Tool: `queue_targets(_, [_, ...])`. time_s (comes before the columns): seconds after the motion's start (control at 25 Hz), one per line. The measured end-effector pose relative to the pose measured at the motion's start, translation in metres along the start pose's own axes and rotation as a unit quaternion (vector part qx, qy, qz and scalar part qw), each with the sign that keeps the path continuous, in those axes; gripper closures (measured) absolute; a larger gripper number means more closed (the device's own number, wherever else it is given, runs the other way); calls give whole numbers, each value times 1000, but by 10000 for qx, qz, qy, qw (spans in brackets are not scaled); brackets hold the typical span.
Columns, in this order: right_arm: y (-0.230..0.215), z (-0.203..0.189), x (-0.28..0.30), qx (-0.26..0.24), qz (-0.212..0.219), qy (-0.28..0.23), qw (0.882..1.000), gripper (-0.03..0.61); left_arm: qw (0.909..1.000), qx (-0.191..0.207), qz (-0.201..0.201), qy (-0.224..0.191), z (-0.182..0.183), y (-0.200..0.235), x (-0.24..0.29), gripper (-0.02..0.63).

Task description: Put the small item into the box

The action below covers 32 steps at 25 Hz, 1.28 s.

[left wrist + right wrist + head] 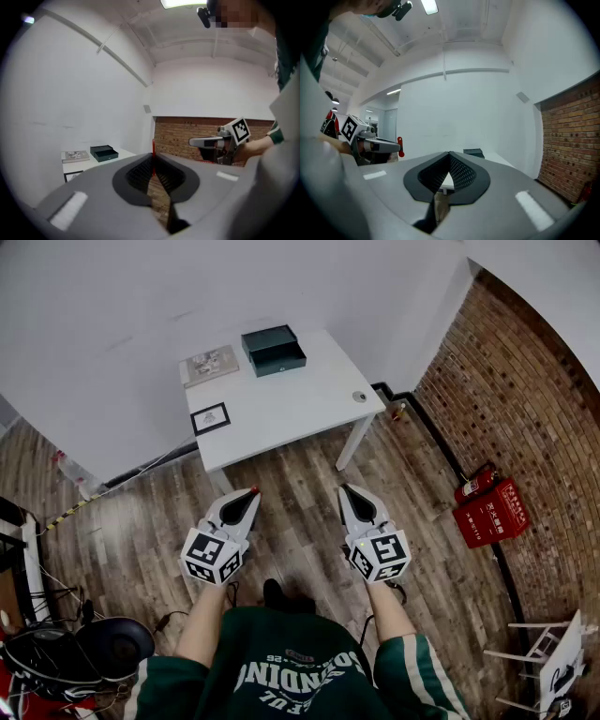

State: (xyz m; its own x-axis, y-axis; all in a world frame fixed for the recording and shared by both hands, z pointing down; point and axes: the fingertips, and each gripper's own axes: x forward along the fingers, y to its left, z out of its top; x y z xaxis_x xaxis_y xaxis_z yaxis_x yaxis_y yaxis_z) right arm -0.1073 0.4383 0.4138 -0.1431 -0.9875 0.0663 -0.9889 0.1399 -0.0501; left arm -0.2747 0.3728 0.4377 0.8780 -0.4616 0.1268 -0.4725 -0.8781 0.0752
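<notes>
Both held short of the white table (281, 413): left gripper (251, 493) jaws pressed together, right gripper (345, 489) likewise (nothing between either pair). The small item (359, 397) sits near the table's right edge, well apart from the dark box (273, 350).

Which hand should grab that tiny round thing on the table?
Probably the right gripper: the small item sits at the right corner of the table, on that gripper's side.
</notes>
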Motion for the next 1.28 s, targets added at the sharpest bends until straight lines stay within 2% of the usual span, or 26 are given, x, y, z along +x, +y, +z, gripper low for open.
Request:
queue_targets(0.56, [15,-10,22,106,-21,-26,9999,575,9997,-27,-246,-11,-7,19,8,549])
queue_targets(1.04, [31,-21,44,255,-219,11,9994,575,9976,-67,-696,-2,-14,42,15,549])
queue_targets(1.28, [20,-21,57,277,-282,15,9992,575,9969,-99,-777,27,-16,51,33,549])
